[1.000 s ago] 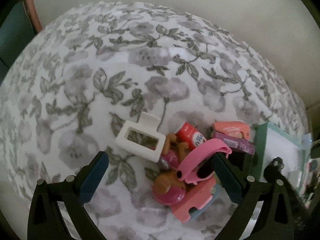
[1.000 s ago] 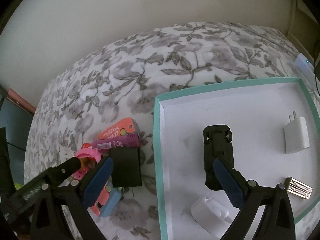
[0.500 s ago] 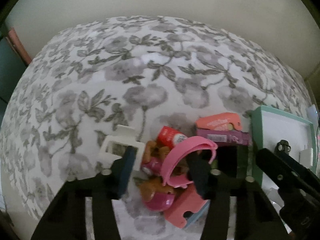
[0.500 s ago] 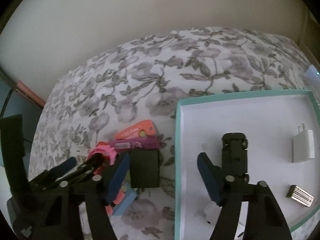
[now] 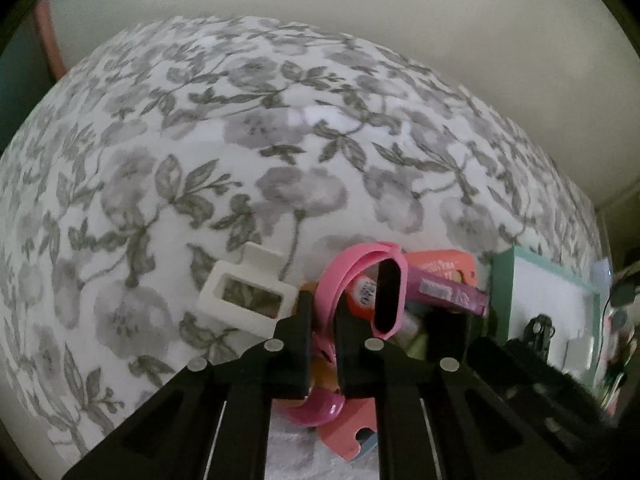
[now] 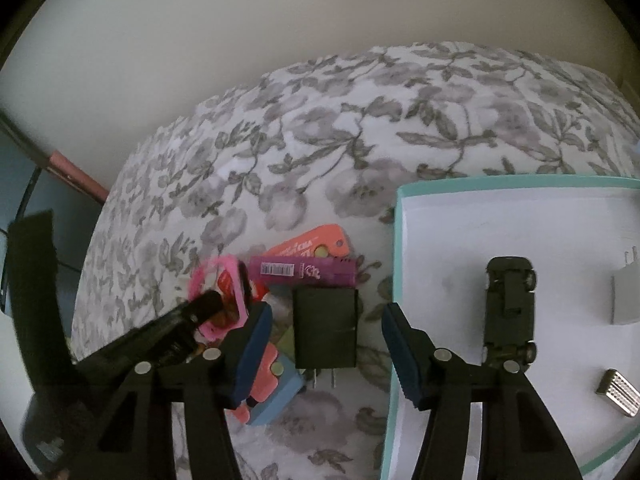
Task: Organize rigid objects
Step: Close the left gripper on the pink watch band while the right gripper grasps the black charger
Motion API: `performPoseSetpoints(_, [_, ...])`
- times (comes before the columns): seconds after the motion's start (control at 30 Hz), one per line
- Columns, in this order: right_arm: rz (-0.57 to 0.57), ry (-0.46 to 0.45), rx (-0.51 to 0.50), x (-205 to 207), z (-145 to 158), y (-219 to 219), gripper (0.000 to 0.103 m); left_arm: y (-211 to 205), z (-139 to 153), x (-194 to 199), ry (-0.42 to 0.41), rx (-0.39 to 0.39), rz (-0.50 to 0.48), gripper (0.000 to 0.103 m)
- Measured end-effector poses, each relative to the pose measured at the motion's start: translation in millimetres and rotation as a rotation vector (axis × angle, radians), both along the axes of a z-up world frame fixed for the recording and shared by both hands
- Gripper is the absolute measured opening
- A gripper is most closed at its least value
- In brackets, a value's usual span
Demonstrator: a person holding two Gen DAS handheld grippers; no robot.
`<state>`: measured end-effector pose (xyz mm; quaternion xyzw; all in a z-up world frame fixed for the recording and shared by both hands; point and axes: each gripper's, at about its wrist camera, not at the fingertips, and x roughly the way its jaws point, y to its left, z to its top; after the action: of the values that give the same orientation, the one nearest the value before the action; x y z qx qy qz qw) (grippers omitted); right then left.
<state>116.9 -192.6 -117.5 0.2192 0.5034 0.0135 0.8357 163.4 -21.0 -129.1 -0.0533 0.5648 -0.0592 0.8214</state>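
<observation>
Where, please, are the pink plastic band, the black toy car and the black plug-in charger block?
Pink plastic band [image 5: 352, 270], left wrist view, on its curved strap.
Black toy car [image 6: 510, 308], right wrist view, on its underside.
Black plug-in charger block [image 6: 325, 326], right wrist view, on its flat face.

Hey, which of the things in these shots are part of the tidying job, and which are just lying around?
Job:
left gripper, shut on the pink band
right gripper, open over the black charger
teal-rimmed tray
purple tube
toy car

Lying about:
floral bedspread
wall
</observation>
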Motion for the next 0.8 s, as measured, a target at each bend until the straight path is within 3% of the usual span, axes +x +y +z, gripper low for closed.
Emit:
performPoseSetpoints(0.47, [0.047,0.068,-0.043,14,-26,21,0.059,6,-5,4,0.038,-0.042,0.024,0.01])
performPoseSetpoints(0.5, [0.048,0.084,-0.035,14,-31,20,0.055,6,-5,4,0.039,-0.045,0.026,0.01])
performPoseSetpoints(0.8, [0.048,0.09,-0.053,9,-31,21,0.049,10,-3,3,0.05,-0.062,0.04,0.01])
